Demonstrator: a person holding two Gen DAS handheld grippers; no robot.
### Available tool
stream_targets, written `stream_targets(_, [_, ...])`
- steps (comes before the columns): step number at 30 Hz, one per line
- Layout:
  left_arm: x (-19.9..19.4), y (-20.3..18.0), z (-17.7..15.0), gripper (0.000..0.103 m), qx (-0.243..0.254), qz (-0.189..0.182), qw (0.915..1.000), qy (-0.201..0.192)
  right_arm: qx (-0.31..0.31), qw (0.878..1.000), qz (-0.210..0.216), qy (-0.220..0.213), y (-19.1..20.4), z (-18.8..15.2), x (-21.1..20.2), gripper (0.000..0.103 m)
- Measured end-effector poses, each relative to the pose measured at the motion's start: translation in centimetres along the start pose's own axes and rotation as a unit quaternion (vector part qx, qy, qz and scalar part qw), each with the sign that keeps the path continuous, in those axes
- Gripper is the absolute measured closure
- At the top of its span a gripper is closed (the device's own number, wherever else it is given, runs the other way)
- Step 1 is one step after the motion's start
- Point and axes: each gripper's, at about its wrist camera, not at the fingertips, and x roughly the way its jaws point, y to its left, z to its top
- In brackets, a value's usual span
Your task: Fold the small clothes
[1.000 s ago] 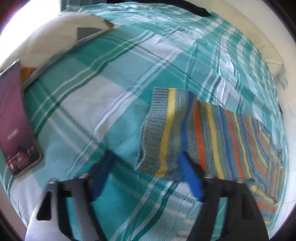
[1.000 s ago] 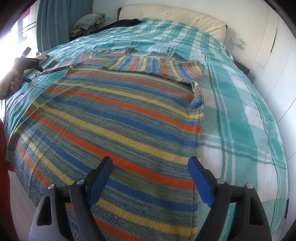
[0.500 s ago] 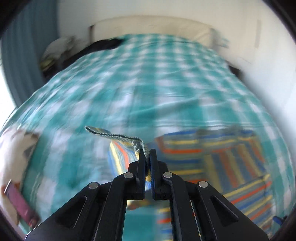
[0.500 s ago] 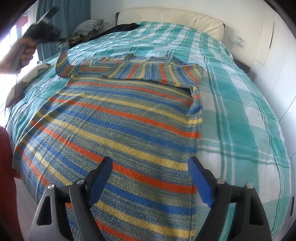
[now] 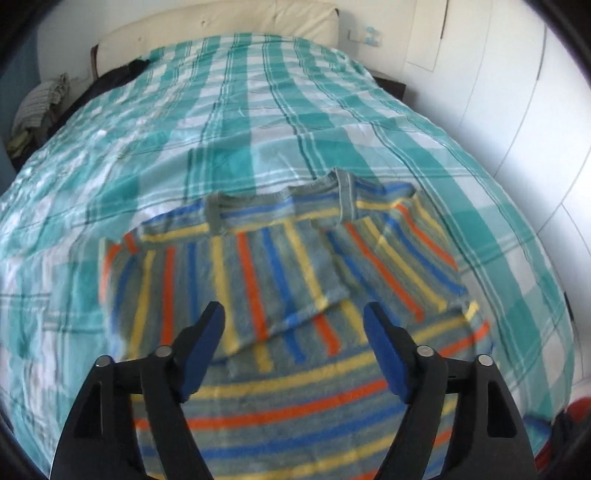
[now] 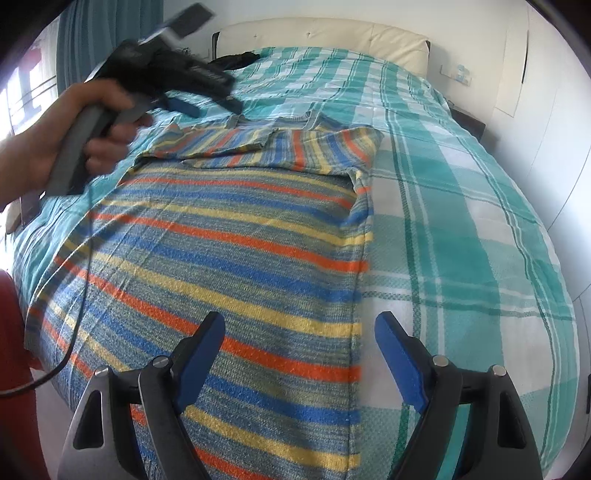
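Note:
A striped knitted sweater [image 6: 236, 243] in blue, orange, yellow and grey lies flat on the bed, with both sleeves folded across its chest. The left sleeve [image 5: 229, 280] and right sleeve [image 5: 399, 258] show in the left wrist view. My left gripper [image 5: 293, 328] is open and empty, held above the folded sleeves; it also shows in the right wrist view [image 6: 207, 103], held in a hand over the sweater's left shoulder. My right gripper [image 6: 299, 347] is open and empty above the sweater's lower right edge.
The bed has a teal and white plaid cover [image 6: 461, 229] and a cream headboard [image 5: 221, 26]. Dark clothes [image 5: 114, 77] and a folded pile [image 5: 37, 107] lie at the far left. A white wardrobe wall [image 5: 517, 110] stands on the right. A cable [image 6: 79, 295] hangs from the left gripper.
My left gripper carried the left sleeve over the sweater's chest, let it go and opened. It now hovers above the folded sleeves. My right gripper stayed in place, open.

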Motion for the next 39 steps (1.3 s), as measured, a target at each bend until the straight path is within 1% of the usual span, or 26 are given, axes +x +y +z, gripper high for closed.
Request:
stream_targets(3, [-2.8,2.1,-3.8,0.011,0.014,0.030,0.9993,-0.016,0.006,1.000,0.002,0.004,-0.3,0.2,0.4,0.020])
stream_targets(5, [-4.4,4.5,-7.0,0.011,0.016,0.065,0.9976,-0.021,0.012,1.000,0.006,0.004,-0.5,0.2,0.4,0.020])
stream_targets(6, [-4.7,5.6,-8.2,0.011,0.011,0.081,0.9964,-0.018,0.014,1.000,0.007,0.002,-0.6,0.3,0.3,0.020])
stream_targets(8, [-5.0,7.9,-10.2,0.011,-0.013,0.097,0.9952,-0.007,0.019,1.000,0.009,0.000,-0.7,0.4,0.2,0.020])
stream_targets(9, [-5.0,9.3,-11.3,0.011,-0.036,0.093,0.9950,0.002,0.024,1.000,0.013,0.005,-0.8,0.7,0.3,0.020])
stream_targets(11, [-4.6,10.6,-12.8,0.011,-0.069,0.081,0.9942,0.013,0.035,0.999,0.033,0.014,-0.7,2.2,0.6,0.020])
stream_targets(13, [-3.7,11.3,-14.3,0.011,-0.093,0.074,0.9928,0.018,0.050,0.997,0.067,0.000,-0.3,5.2,0.9,0.020])
stream_targets(14, [-3.4,11.3,-14.8,0.011,-0.095,0.075,0.9925,0.016,0.063,0.994,0.089,-0.006,-0.2,6.9,1.2,0.020])
stream_targets(15, [-2.8,11.3,-15.6,0.011,-0.098,0.081,0.9917,0.016,0.087,0.989,0.122,-0.009,-0.2,9.3,1.9,0.020])
stream_targets(17, [-2.3,11.6,-16.8,0.010,-0.109,0.080,0.9907,0.016,0.130,0.977,0.169,-0.004,-0.4,13.0,3.9,0.020])
stream_targets(19, [-2.6,11.8,-17.2,0.007,-0.114,0.078,0.9904,0.008,0.168,0.967,0.190,0.010,-0.6,16.1,6.6,0.021])
stream_targets(20, [-2.5,11.7,-17.0,0.005,-0.109,0.080,0.9908,0.009,0.185,0.963,0.197,0.021,-0.7,17.6,8.4,0.024])
stream_targets(22, [-2.4,12.0,-17.2,0.004,-0.104,0.078,0.9915,0.005,0.212,0.953,0.209,0.054,-0.7,19.5,12.1,0.034])
stream_targets(23, [-2.4,12.0,-17.3,0.003,-0.105,0.075,0.9916,0.003,0.227,0.948,0.211,0.069,-0.7,19.9,13.6,0.038])
stream_targets(25, [-2.4,12.2,-17.4,0.003,-0.106,0.074,0.9917,0.000,0.269,0.935,0.206,0.108,-1.0,20.3,16.8,0.041])
stream_targets(27, [-2.3,12.1,-17.5,0.002,-0.102,0.076,0.9919,-0.001,0.313,0.921,0.198,0.121,-1.2,20.0,18.8,0.042])
stream_targets(28, [-2.3,12.0,-17.5,0.002,-0.100,0.077,0.9919,-0.002,0.325,0.916,0.201,0.126,-1.1,19.9,19.5,0.045])
stream_targets(29, [-2.2,12.1,-17.5,0.001,-0.100,0.078,0.9919,-0.002,0.333,0.911,0.205,0.130,-1.0,19.7,20.1,0.059])
stream_targets(30, [-2.2,12.1,-17.5,0.001,-0.099,0.078,0.9920,-0.002,0.329,0.911,0.208,0.134,-0.6,19.7,20.6,0.087])
stream_targets(31, [-2.2,12.1,-17.5,0.001,-0.099,0.079,0.9920,-0.002,0.318,0.916,0.203,0.137,-0.3,19.8,20.6,0.100])
stream_targets(32, [-2.2,12.1,-17.5,0.001,-0.100,0.078,0.9919,-0.002,0.301,0.926,0.190,0.129,0.0,19.9,20.1,0.099])
stream_targets(34, [-2.2,12.0,-17.5,0.001,-0.099,0.079,0.9919,-0.002,0.269,0.945,0.169,0.078,0.4,20.2,17.4,0.099])
stream_targets(36, [-2.1,12.0,-17.5,0.000,-0.099,0.080,0.9919,-0.002,0.238,0.959,0.141,0.056,0.9,19.8,15.8,0.099])
stream_targets(37, [-2.0,12.0,-17.5,0.000,-0.097,0.082,0.9919,-0.002,0.222,0.965,0.126,0.060,1.2,19.4,15.8,0.099])
stream_targets(38, [-1.9,11.9,-17.5,0.000,-0.096,0.083,0.9919,-0.002,0.214,0.966,0.122,0.073,1.4,19.0,16.3,0.099])
stream_targets(39, [-1.9,11.9,-17.5,0.000,-0.095,0.084,0.9919,-0.002,0.212,0.966,0.116,0.096,1.5,18.3,17.3,0.098])
